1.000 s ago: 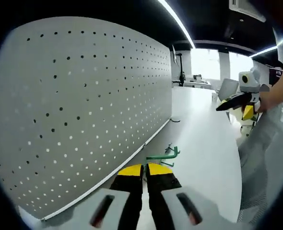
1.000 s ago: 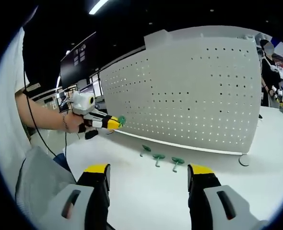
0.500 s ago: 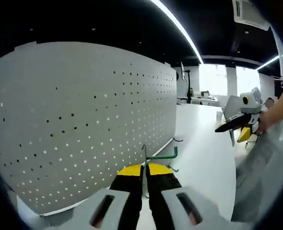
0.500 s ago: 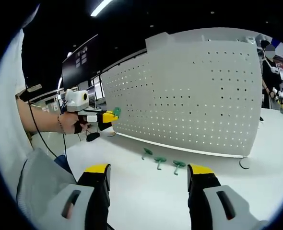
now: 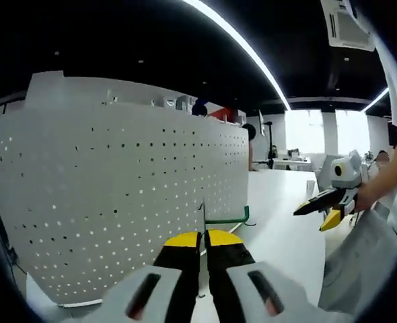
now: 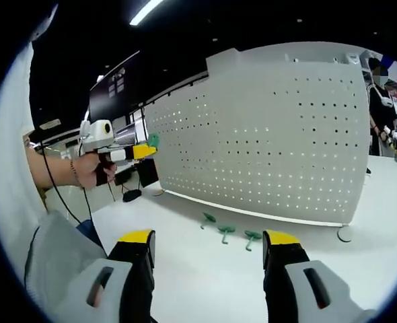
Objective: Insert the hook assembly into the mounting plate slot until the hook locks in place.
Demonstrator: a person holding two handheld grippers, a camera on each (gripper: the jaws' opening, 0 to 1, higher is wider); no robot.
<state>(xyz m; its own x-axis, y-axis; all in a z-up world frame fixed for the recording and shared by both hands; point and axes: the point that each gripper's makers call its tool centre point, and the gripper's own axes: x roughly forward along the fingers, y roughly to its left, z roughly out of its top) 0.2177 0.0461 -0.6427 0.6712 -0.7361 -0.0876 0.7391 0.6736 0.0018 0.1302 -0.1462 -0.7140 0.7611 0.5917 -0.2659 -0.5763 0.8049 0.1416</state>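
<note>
Green metal hook point(image 5: 227, 219) pinched in left gripper point(image 5: 203, 237), approaching white perforated pegboard point(image 5: 118, 195); next align with hole. Right gripper point(image 6: 207, 250) spread, idle.

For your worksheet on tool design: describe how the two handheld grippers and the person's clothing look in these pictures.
Each gripper has grey bodies with dark slots, black jaws and yellow tips: the left gripper and the right gripper. Seen from the right gripper view, the left gripper carries a white box. The person's left hand has a thin wristband; a light sleeve and a thin black cable show.
</note>
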